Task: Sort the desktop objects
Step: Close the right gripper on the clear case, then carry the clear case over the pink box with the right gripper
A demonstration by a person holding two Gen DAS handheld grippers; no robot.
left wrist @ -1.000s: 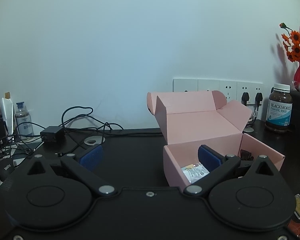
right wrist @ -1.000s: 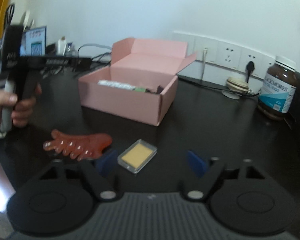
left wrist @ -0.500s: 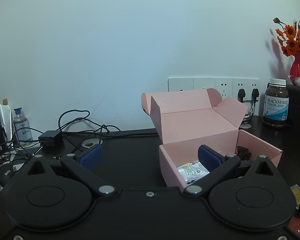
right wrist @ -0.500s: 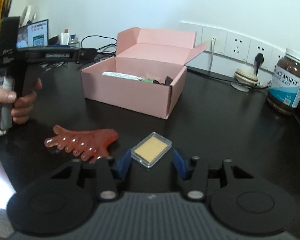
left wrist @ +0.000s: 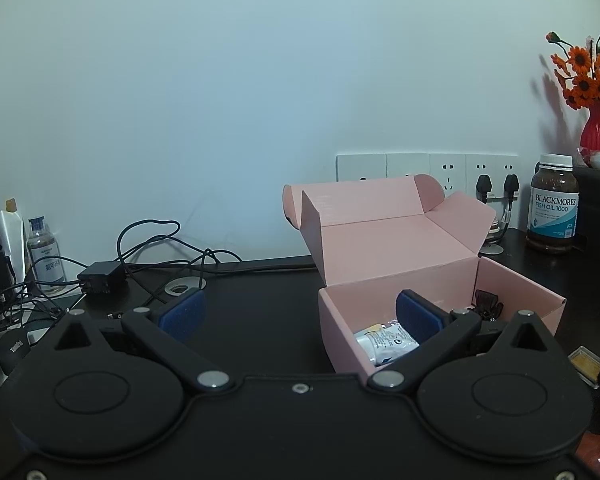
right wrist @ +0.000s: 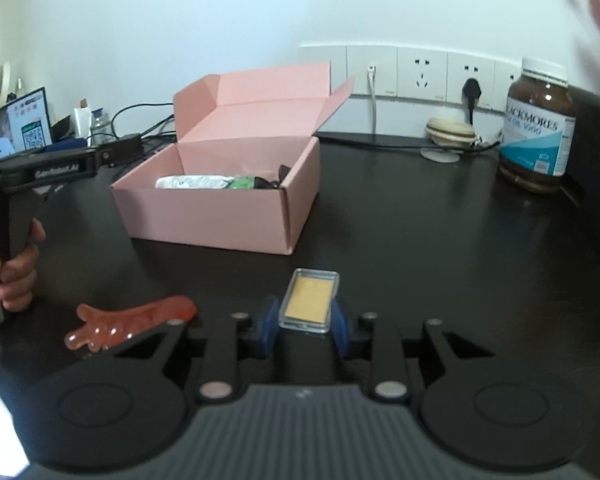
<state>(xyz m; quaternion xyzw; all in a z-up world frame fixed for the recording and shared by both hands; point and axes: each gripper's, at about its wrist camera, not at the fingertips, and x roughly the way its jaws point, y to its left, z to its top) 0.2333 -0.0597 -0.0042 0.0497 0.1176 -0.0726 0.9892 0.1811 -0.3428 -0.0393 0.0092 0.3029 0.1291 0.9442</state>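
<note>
So the right tongs [right wrist: 305, 326] sit at the lower middle of the right wrist view, clenched on a small clear case [right wrist: 309, 300] with a yellowish pad inside; both blue pads [right wrist: 269, 328] are pressed against its sides, and the case is right down at the black counter [right wrist: 420, 240]. Just left of it on the counter lies a reddish hand-shaped comb thing [right wrist: 130, 322]. Further up, middle-left of the frame, is the open pink box [right wrist: 220, 216] with its lid flipped back, and you can see a white-and-green packet [right wrist: 204, 181] and something small and dark inside. The brown fish oil bottle [right wrist: 538, 126] stands at the upper right near the wall sockets [right wrist: 420, 72]. At the left edge a hand [right wrist: 18, 268] grips the handle of the other tool. In the left wrist view the left tongs [left wrist: 296, 314] are spread wide with nothing between them, hovering in front of the pink box [left wrist: 340, 332], right pad over its opening. Cables and a black adapter [left wrist: 100, 278] clutter the left side, and orange flowers in a red vase [left wrist: 598, 126] are at upper right.
</note>
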